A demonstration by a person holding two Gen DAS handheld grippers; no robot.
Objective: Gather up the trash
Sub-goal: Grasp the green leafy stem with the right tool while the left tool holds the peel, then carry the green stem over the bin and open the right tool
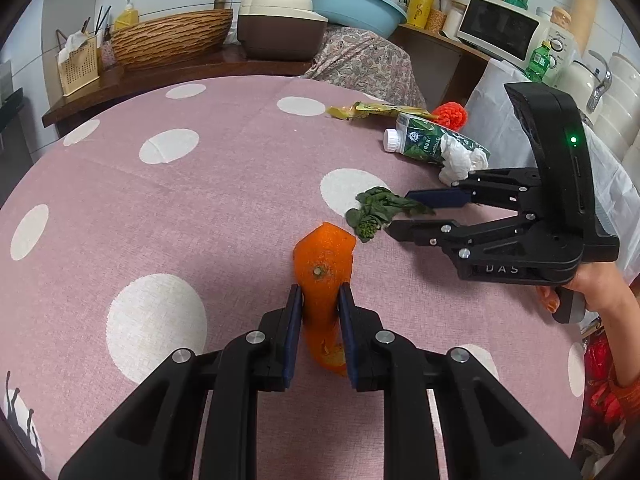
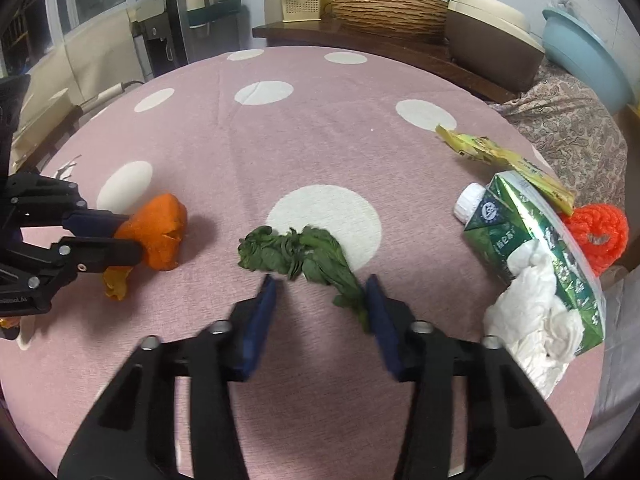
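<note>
1. While the left gripper (image 1: 319, 294) pinches a piece of orange peel (image 1: 324, 268) between its blue pads (image 1: 294, 312), the peel stands up past the fingertips, stem scar facing the camera, with its lower end hanging between the fingers towards the pink dotted tablecloth (image 1: 200, 184).
2. From the right wrist view, the same peel (image 2: 160, 236) sits clamped at the tips of the left gripper (image 2: 128, 236), with a yellowish scrap dangling just under the lower finger.
3. Right gripper (image 2: 320, 292): its fingers stand apart, one on each side of a wilted green leaf (image 2: 304, 256). The leaf's stalk end lies against the inner face of the right-hand pad (image 2: 380, 320); the left-hand pad is just beside the leaf, and whether it touches cannot be told. No squeeze on the leaf shows.
4. In the left wrist view, the right gripper (image 1: 396, 212) comes in from the right, held by a hand (image 1: 596, 284), and the leaf (image 1: 376, 212) lies at and between its fingertips.
5. Beyond the right gripper's right-hand finger lie a green carton (image 2: 532, 240) with a white cap, a crumpled white tissue (image 2: 536, 320) touching it, a yellow wrapper (image 2: 500, 156) and a red knitted item (image 2: 598, 232).
</note>
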